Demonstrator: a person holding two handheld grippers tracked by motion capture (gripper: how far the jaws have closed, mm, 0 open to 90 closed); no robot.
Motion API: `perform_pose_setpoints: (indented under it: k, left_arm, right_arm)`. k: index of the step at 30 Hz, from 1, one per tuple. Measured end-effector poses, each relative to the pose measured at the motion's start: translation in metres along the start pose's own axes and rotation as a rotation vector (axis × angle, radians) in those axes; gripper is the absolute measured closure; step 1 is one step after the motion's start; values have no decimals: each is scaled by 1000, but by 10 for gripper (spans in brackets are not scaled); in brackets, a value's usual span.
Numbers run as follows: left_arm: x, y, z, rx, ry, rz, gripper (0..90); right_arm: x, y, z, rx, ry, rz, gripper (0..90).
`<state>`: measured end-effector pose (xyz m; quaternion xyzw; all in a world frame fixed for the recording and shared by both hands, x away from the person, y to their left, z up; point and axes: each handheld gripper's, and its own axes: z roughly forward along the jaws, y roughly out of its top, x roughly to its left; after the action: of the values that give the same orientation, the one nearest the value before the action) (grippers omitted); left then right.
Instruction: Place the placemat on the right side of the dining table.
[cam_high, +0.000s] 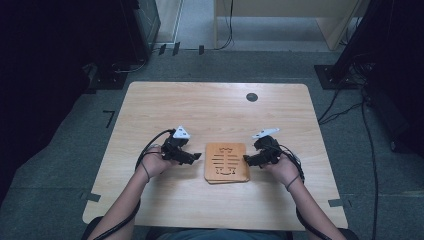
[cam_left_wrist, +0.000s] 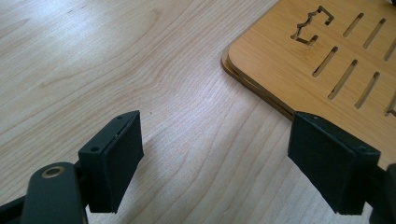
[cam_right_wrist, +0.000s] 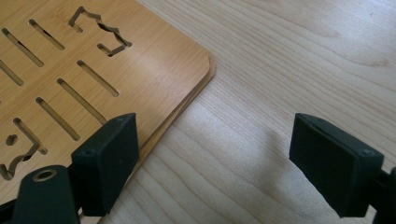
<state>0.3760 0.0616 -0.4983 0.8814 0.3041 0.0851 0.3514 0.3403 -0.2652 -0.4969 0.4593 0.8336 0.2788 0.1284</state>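
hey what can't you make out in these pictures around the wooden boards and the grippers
- Boards: high view too small to count the stacked layers; both gripper views cut them off at the edges.
- Undersides: hidden against the table.
- Left gripper, right gripper: whether the open jaws touch the boards, too small in high view.

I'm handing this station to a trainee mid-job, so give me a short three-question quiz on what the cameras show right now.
1. True or false: the left hand-held gripper is clamped shut on the wooden boards.
2. Multiple choice: the slotted boards lie (A) between the two hand-held grippers, (B) beside the round grommet at the table's far edge, (C) on the floor.
3. Fill in: in the right gripper view, the right hand-held gripper has one jaw over the board's edge and the other over the bare ____.

Key: 1 false, its jaws stand open; 2 A; 3 table.
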Motion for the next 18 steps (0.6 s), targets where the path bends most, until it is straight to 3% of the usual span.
perform_pose_setpoints:
  k: [12, 14, 18]
  left_arm:
    - [0, -1, -1, 1, 1, -1, 174]
    - [0, -1, -2, 6, -9, -17, 239]
    - [-1, -2, -3, 8, -15, -18, 242]
  right_arm:
    - [4, 2, 1, 2, -1, -18, 159]
    - [7, 4, 2, 4, 5, -19, 159]
    - [9, 5, 4, 2, 8, -31, 159]
